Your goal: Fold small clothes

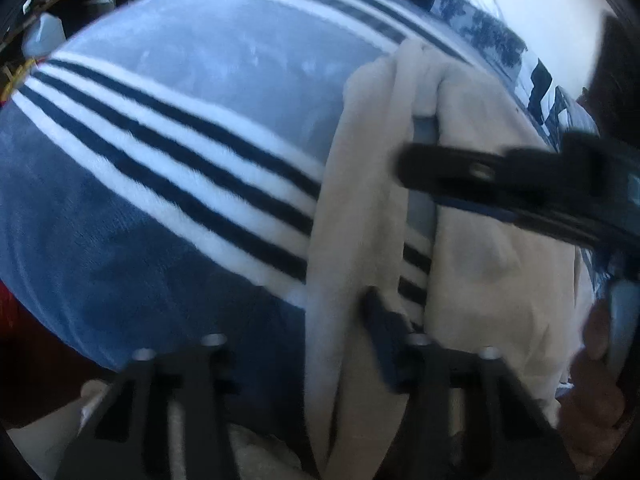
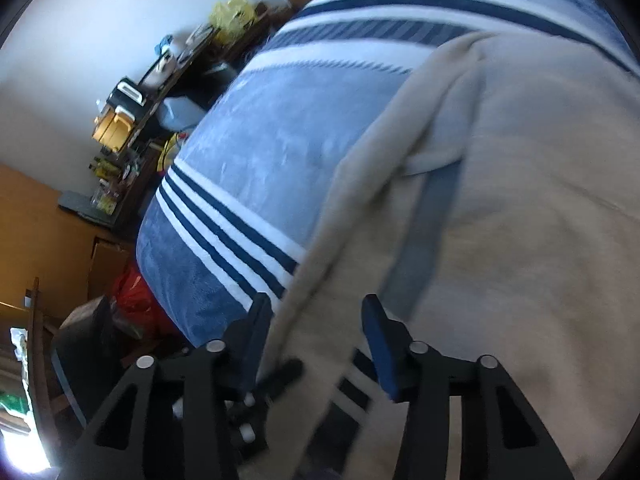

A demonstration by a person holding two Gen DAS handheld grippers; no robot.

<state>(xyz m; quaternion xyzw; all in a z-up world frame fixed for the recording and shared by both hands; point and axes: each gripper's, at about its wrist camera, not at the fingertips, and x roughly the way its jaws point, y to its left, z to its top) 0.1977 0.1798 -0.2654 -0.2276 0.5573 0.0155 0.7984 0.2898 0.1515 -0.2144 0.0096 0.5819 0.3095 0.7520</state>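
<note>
A beige garment (image 1: pixel 492 240) lies on a blue blanket with white and navy stripes (image 1: pixel 180 152). One beige strip (image 1: pixel 352 208) runs down beside the main part, with a gap of blanket between them. My left gripper (image 1: pixel 340 312) sits at the strip's near end; only its right finger (image 1: pixel 384 336) shows, and the cloth hides the rest. My right gripper (image 1: pixel 404 164) reaches in from the right over the garment. In the right wrist view the right gripper (image 2: pixel 316 332) is open, its fingers (image 2: pixel 380 340) either side of the beige strip (image 2: pixel 360 208). The garment (image 2: pixel 520 208) fills the right.
The blanket (image 2: pixel 248 152) covers a bed. Left of the bed stand a cluttered shelf (image 2: pixel 132 112), a red bag (image 2: pixel 132 296) and cardboard boxes (image 2: pixel 108 264). A hand (image 1: pixel 592 400) holds the right gripper's handle.
</note>
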